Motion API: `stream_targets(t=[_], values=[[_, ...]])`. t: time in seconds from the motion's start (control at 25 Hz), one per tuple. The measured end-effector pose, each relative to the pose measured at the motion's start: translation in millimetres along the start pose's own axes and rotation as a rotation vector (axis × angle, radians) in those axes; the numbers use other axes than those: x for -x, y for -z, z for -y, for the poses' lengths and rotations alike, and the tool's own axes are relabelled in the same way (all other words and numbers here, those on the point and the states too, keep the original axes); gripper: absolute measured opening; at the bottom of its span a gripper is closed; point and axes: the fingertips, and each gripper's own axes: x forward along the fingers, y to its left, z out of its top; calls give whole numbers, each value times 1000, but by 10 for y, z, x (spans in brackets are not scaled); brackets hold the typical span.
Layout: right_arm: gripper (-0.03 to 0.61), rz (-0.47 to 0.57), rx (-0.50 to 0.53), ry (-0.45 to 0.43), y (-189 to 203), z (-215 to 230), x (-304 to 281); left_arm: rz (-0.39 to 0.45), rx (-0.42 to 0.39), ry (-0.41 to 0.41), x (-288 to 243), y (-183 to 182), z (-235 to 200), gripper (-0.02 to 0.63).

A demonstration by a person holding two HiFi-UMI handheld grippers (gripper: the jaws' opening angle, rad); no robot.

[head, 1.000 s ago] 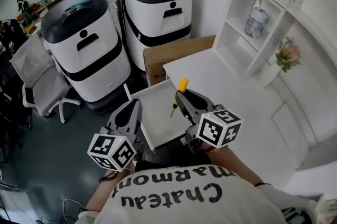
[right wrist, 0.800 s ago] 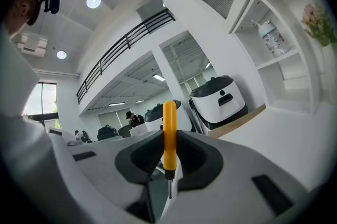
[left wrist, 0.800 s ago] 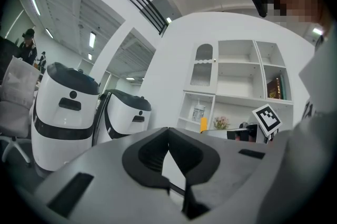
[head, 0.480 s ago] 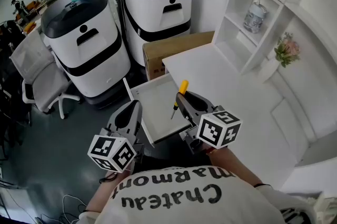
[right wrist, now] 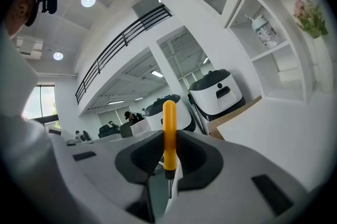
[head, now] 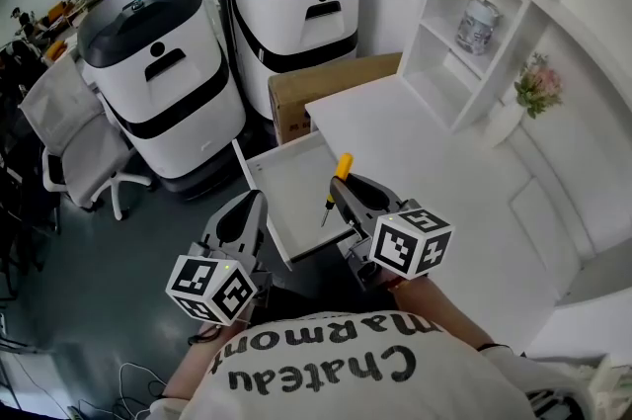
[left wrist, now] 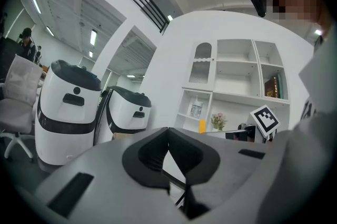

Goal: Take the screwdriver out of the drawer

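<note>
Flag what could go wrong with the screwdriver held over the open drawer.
1. The right gripper pinches the screwdriver only at the handle's lower end, so it may pivot or slip back into the drawer.
2. The shut, empty left gripper sits near the drawer's front edge and could knock it.

From the head we look steeply down on the left gripper (head: 251,203), right gripper (head: 342,187) and drawer (head: 283,183). Each gripper camera sits close behind its jaws, facing roughly level; all three views share the shelf (head: 446,62).
</note>
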Motion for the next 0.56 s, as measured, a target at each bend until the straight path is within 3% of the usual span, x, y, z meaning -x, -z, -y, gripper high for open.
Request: stream_targets(t=[0.56], values=[[83,3,-8,18,50,-25,59,2,-1,3,90,-16,-8,23]])
